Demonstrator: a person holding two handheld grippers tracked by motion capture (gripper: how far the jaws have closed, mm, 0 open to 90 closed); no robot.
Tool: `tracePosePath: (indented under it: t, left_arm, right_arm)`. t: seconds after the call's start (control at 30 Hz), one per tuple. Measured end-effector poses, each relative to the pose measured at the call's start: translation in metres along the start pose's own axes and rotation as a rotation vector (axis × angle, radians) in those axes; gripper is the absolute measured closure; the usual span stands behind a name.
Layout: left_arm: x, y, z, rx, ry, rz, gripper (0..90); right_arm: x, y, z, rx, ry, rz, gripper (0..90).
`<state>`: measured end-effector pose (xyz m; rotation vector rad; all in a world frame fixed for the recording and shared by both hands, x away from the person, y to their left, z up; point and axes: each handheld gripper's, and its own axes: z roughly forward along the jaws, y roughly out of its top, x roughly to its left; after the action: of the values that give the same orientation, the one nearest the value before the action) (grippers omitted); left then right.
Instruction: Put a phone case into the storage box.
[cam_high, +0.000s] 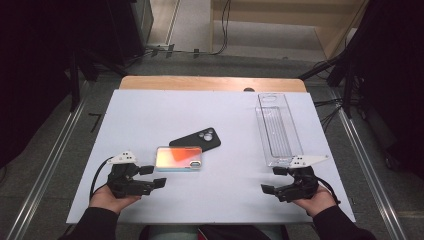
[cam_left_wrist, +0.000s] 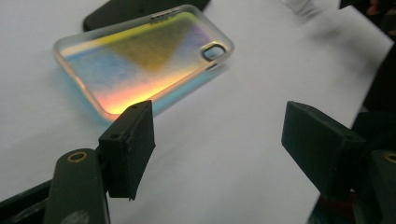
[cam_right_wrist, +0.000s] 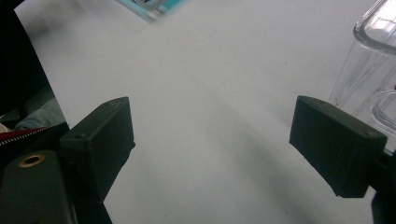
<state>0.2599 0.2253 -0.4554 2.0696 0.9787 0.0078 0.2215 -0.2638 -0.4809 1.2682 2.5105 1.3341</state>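
Iridescent case (cam_high: 179, 158) flat, left gripper (cam_high: 153, 176) open beside

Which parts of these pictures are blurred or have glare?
Left gripper view: the iridescent phone case glows with rainbow glare, and the black phone case behind it is soft. Right gripper view: the clear plastic tray catches highlights, and the far edge is blurred. High view: evenly lit, dark surroundings.

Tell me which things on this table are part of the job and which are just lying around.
In the job:
iridescent phone case, nearest the open left gripper
black phone case, touching it
clear plastic tray, beside the open right gripper

Lying about:
cables on the floor
wooden shelving behind the table
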Motion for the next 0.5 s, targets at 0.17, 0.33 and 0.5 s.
tracePosePath:
  t: [0.17,0.33,0.5]
  left_arm:
    - [0.004,0.008,0.002,-0.010,-0.009,-0.030,26.0]
    - [0.009,0.020,0.003,-0.013,0.014,-0.031,26.1]
    - [0.017,0.033,0.005,-0.024,0.038,-0.039,26.1]
  right_arm:
    - [0.000,0.000,0.000,0.000,-0.001,0.002,12.2]
    - [0.000,0.000,-0.001,0.004,-0.005,-0.001,12.2]
    - [0.000,0.000,-0.001,0.004,-0.006,-0.006,12.2]
